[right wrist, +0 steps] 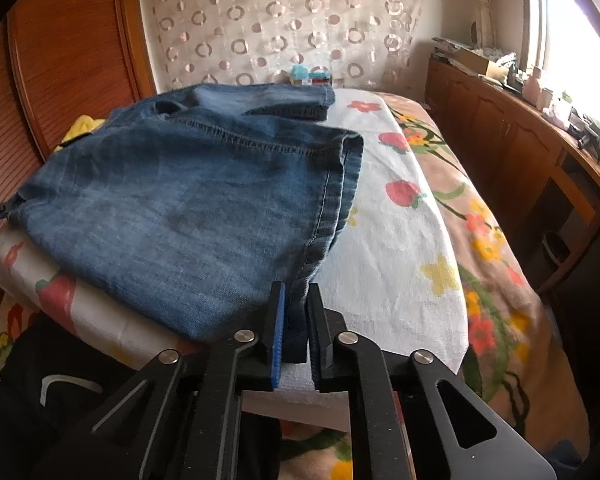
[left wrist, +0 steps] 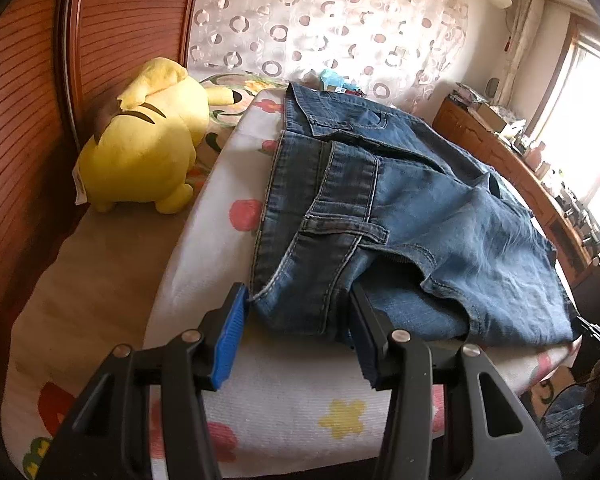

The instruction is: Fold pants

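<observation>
- Left wrist view: the left gripper (left wrist: 296,336) reaches down at the near corner of the jeans (left wrist: 400,216); its blue-padded finger (left wrist: 230,344) stands just off the denim's left edge, apart from the cloth or barely brushing it; the other finger is tucked in under a fold of the denim; the jaws stand well apart around the waistband corner, and whether the pads press on it I cannot tell.
- Right wrist view: the right gripper (right wrist: 296,328) is clenched on the near corner of the jeans (right wrist: 188,200); a narrow strip of seamed denim runs down between the two pads, which sit close together on it.
- Jeans: folded into a broad, thick stack lying on a white cloth printed with strawberries and flowers (left wrist: 300,404), which covers a raised surface on a bed; waistband, belt loop and pocket stitching face the left camera; the hem and side seam face the right camera.
- Left of the jeans in the left wrist view, a yellow plush toy (left wrist: 140,152) sits beside the cloth, against a reddish wooden headboard (left wrist: 28,120).
- Behind the bed hangs a sheer curtain with ring patterns (right wrist: 276,20); a wooden cabinet (right wrist: 512,136) crowded with small items runs along the wall under a bright window (right wrist: 580,24).
</observation>
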A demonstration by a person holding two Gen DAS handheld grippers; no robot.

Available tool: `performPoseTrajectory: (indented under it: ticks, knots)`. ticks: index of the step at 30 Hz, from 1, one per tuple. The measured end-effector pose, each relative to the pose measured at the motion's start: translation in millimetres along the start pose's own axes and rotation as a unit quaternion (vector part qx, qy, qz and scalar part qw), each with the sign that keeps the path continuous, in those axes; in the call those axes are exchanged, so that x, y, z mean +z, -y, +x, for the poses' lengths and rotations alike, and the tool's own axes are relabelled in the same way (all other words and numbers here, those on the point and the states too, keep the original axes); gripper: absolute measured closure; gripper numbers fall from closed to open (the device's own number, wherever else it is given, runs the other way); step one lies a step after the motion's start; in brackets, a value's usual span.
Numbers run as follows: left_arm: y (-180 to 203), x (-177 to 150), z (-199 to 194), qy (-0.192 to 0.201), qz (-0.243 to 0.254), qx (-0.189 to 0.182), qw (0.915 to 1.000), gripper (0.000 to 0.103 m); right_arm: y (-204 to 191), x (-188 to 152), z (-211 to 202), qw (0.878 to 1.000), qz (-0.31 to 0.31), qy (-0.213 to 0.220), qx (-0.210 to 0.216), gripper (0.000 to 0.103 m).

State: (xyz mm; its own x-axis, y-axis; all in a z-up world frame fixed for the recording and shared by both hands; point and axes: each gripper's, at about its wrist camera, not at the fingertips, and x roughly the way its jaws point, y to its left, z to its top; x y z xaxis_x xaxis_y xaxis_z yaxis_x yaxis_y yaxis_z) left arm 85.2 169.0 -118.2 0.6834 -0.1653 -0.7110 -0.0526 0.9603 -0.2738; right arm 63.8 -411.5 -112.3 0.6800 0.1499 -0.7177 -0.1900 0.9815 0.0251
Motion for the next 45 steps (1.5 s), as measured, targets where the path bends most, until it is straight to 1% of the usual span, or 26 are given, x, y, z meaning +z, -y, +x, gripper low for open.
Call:
performPoseTrajectory:
  ticks: [2,8,13,16,17,18,19,20,23,27,31,33,38,42,45]
  knots:
    - [1.1,0.7,-4.7,0.006,0.0,-0.003,1.0,0.055,-0.1,2.0,-4.1,1.0,0.0,0.009,0.002,0.099]
    - [1.0,1.0,-9.0,0.011,-0.002,-0.008,0.9999,0.055,-7.0,7.5,-8.3,1.0,-0.01,0.017,0.003,0.1]
    - [-1.9,-2.0,5.2,-0.006,-0.004,0.002,1.0,0.055,-10.8,7.5,-4.3,1.0,-0.015,0.015,0.007,0.1]
    - [3.1,-4.5,8.6,-0.007,0.012,0.015,0.9998,0.056,-11.1,9.2,-5.2,1.0,-0.018,0.02,0.008,0.101]
    - [6.1,-4.6,7.9,-0.004,0.021,0.02,0.9996,0.066,-11.1,10.7,-5.9,1.0,-0.019,0.023,0.007,0.102]
    - [8.7,-4.5,5.7,0.002,0.025,0.019,0.9995,0.072,-11.0,12.5,-6.8,0.999,-0.02,0.026,0.006,0.102]
    - [11.8,-4.1,3.5,0.005,0.028,0.015,0.9995,0.084,-11.1,14.8,-8.6,0.999,-0.022,0.031,0.004,0.103]
    - [16.2,-3.4,0.8,0.007,0.034,0.015,0.9993,0.088,-11.4,17.5,-10.7,0.999,-0.024,0.036,0.001,0.103]
    - [28.2,1.2,-10.0,0.026,0.059,0.033,0.9974,0.092,-11.3,30.0,-21.8,0.998,-0.028,0.058,-0.002,0.103]
    - [38.0,9.6,-24.6,0.043,0.078,0.044,0.9951,0.094,-11.5,49.4,-37.2,0.995,-0.038,0.087,-0.008,0.103]
    - [40.1,21.5,-38.7,0.064,0.082,0.046,0.9935,0.095,-12.0,69.5,-45.4,0.992,-0.053,0.109,-0.018,0.103]
    - [41.9,29.9,-45.4,0.074,0.085,0.047,0.9926,0.095,-10.7,77.6,-46.6,0.991,-0.057,0.117,-0.021,0.103]
    - [52.0,55.5,-54.4,0.096,0.097,0.049,0.9894,0.095,-7.2,111.9,-46.9,0.987,-0.071,0.142,-0.033,0.103]
    - [60.1,74.7,-49.5,0.106,0.109,0.05,0.9872,0.095,-6.6,137.1,-33.4,0.985,-0.083,0.145,-0.041,0.103]
    - [62.3,83.6,-39.0,0.104,0.115,0.051,0.9866,0.095,-5.9,145.4,-16.7,0.985,-0.09,0.136,-0.048,0.103]
